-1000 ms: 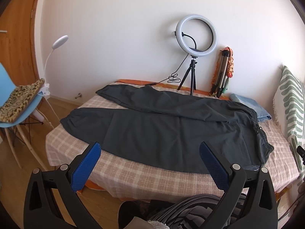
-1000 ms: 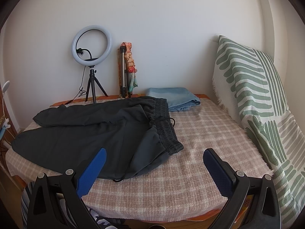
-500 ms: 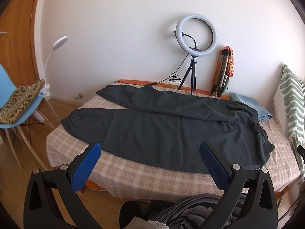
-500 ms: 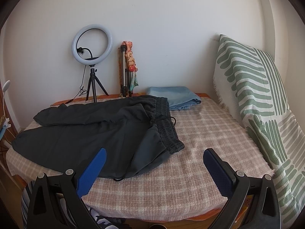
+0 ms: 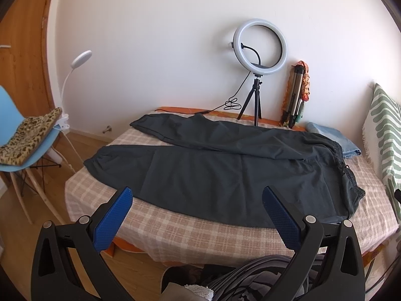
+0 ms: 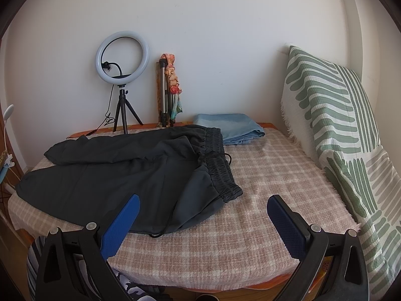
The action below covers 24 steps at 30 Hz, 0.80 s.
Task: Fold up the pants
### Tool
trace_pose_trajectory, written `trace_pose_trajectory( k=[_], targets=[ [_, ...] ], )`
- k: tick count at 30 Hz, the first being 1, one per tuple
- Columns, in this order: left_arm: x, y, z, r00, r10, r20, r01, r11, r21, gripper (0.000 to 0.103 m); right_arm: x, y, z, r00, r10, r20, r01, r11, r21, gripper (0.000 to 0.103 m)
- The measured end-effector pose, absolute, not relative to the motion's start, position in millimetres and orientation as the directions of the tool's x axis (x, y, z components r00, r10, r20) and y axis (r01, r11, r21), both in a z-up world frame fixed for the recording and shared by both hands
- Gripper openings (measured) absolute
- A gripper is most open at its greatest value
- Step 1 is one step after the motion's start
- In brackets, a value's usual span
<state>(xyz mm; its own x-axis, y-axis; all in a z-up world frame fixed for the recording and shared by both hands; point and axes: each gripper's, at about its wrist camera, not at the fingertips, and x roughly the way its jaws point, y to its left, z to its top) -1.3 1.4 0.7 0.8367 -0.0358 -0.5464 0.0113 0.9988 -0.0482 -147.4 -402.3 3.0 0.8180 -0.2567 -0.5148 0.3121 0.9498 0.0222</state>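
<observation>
- I'm looking down my left gripper (image 5: 197, 202): its blue-padded fingers (image 5: 114, 217) are spread wide with nothing between them, held short of the near edge of the bed.
- My right gripper (image 6: 203, 209) looks the same, fingers (image 6: 285, 223) wide apart and holding nothing, hovering above the near edge of the bed.
- The dark grey pants (image 5: 225, 173) lie spread flat on the pink-and-cream checked bedspread (image 5: 175, 233), unfolded.
- From the left view, the cuffs point left, the elastic waistband sits to the right, and the two legs are splayed apart at the cuffs.
- From the right view, the gathered waistband (image 6: 220, 173) is just ahead of my left-hand finger, and a dark drawstring loops out at the near hem of the pants.
- A folded light blue cloth (image 6: 233, 128) sits at the back of the bed, just beside the waistband.
- A white ring light on a small black tripod (image 5: 259, 47) stands at the wall behind the pants, and a folded tripod wrapped with an orange patterned cloth (image 5: 297, 92) leans next to it.
- A white cushion with green stripes (image 6: 345, 135) is propped along the right side of the bed.
- Off to the left there's a light blue chair carrying a leopard-print pad (image 5: 27, 135), and a white gooseneck lamp (image 5: 77, 62) behind it.
</observation>
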Motion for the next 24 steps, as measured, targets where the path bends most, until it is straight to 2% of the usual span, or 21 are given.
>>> trace_pose_trajectory(
  k=[9,14,19,24],
  targets=[
    [4.4,12.1,2.5,0.838,-0.026,-0.545,0.014,1.000,-0.025,0.103,-147.5,-400.1,19.9,0.832,-0.250,-0.496,0.283,0.959,-0.008,0.103],
    [7.2,23.3,11.3,0.857,0.019,-0.515,-0.009,1.000,0.023,0.103,-141.1,-404.5,39.7,0.848,-0.224,-0.481,0.252,0.968,-0.005,0.103],
    [18.0,46.7,18.8,0.869,0.028,-0.495,-0.031,1.000,0.002,0.103,-128.3,-407.7,65.2,0.865,-0.190,-0.465,0.208,0.978,-0.012,0.103],
    [42.2,63.3,20.9,0.868,0.053,-0.494,-0.045,0.999,0.028,0.094,-104.2,-402.4,91.0,0.881,-0.155,-0.447,0.153,0.987,-0.042,0.103]
  ],
)
